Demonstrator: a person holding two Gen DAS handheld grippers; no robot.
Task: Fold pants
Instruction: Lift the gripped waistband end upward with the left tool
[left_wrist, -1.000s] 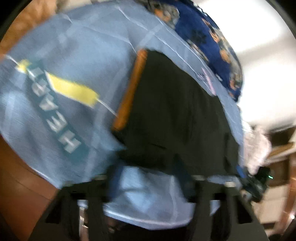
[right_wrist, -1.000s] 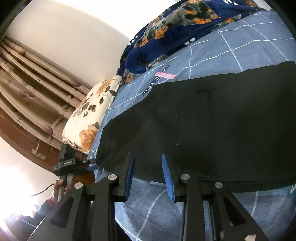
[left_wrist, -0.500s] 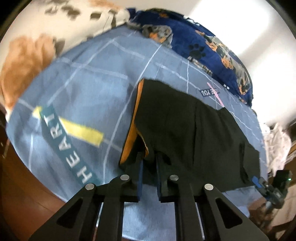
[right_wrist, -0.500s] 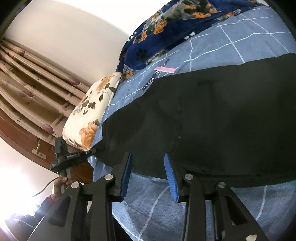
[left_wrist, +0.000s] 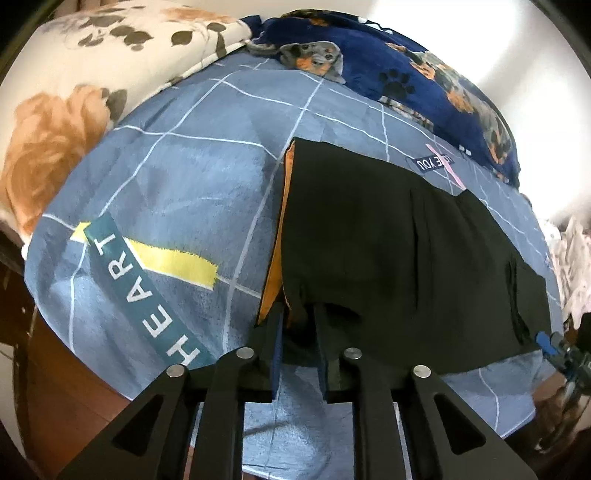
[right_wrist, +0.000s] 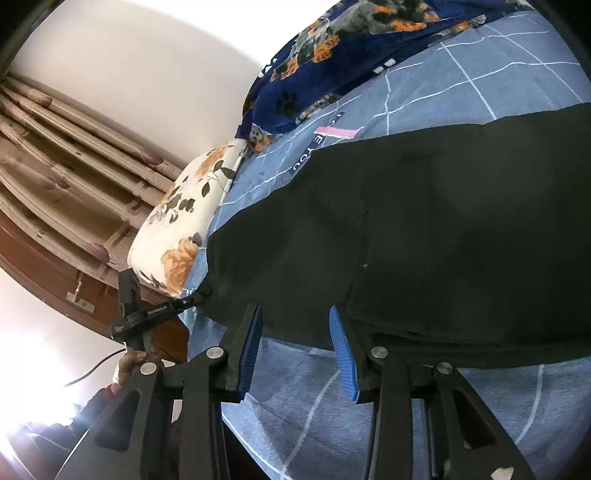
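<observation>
on the bed (left_wrist: 192, 155), your left hand-held gripper (left_wrist: 298, 325) has just reopened slightly, pants (left_wrist: 388, 236) corner between; your right hand-held gripper (right_wrist: 295, 332) stands apart, nothing held.

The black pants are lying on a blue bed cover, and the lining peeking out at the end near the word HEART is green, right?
Not quite. The black pants do lie on the blue bed cover, but the lining peeking out at the end near the word HEART is orange, not green. The left wrist view shows it along the pants' edge, just above the left tool.
</observation>
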